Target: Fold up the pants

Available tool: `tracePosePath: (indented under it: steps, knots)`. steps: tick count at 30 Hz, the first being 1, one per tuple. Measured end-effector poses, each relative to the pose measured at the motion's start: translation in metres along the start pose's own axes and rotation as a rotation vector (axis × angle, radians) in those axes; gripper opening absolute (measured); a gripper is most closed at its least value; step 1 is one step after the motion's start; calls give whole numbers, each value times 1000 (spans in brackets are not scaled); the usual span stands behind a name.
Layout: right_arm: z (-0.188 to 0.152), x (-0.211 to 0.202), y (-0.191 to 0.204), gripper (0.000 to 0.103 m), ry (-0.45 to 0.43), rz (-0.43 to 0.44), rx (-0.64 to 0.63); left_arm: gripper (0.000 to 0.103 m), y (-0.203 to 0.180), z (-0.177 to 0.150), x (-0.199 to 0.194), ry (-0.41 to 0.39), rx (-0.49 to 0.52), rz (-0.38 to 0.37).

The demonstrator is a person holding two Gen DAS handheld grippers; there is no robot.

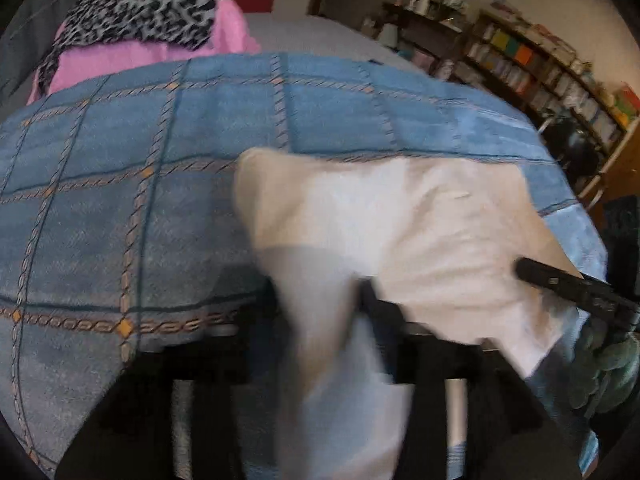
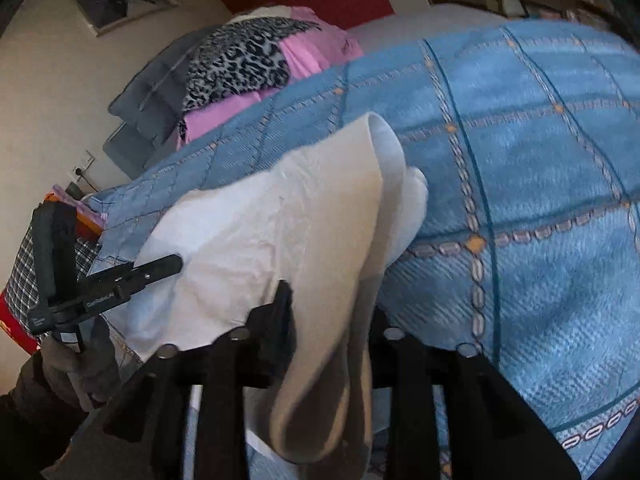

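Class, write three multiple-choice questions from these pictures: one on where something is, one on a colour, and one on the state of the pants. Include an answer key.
1. Where is the leopard-print cloth?
A. on the pink cloth
B. on the floor
C. under the pants

2. What colour is the bedspread?
A. green
B. blue
C. red

3. The pants are
A. on a hanger
B. rolled into a ball
C. lying on the bedspread, partly doubled over

Key:
1 A, it lies over the pink cloth at the far end of the bed.
2 B, it is blue with lines in a check pattern.
3 C, layered white edges show on the bedspread.
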State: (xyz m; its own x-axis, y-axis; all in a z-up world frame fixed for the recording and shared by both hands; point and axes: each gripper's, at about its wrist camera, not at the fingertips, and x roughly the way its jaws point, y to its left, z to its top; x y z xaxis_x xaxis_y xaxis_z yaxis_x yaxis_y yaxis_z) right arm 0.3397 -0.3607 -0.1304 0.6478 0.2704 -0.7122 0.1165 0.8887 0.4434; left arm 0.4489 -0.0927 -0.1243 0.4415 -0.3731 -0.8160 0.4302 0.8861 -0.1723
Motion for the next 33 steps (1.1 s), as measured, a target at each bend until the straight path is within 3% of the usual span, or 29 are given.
tracePosePath:
  steps: [1, 2, 4, 9, 11, 14, 19, 25, 29, 33]
  knots:
    - [-1, -1, -4, 52, -2, -21, 5, 83, 4, -4, 1, 2, -10, 14]
    - [-3, -3, -6, 60, -8, -39, 12, 85, 10, -5, 4, 6, -26, 25]
    - [-7, -11, -6, 66, -11, -80, 8, 91, 17, -9, 5, 13, -41, 20]
    - [-16, -25, 22, 84, -29, -318, -115, 96, 2, -12, -11, -29, 42, 193]
    - [-18, -30, 27, 95, -39, -399, -127, 96, -8, -14, -21, -51, 66, 258]
    - [-22, -44, 29, 96, -77, -461, -87, 96, -17, -17, -34, -77, 83, 320]
    - [-36, -64, 48, 96, -98, -472, -120, 96, -38, -28, -59, -103, 101, 310]
    - [-52, -82, 85, 96, -107, -431, -179, 100, -74, -41, -90, -139, 152, 262]
    - [-57, -93, 106, 97, -126, -398, -193, 100, -96, -47, -105, -163, 198, 298]
    - [-59, -96, 116, 97, -135, -384, -198, 100, -101, -47, -112, -161, 179, 310]
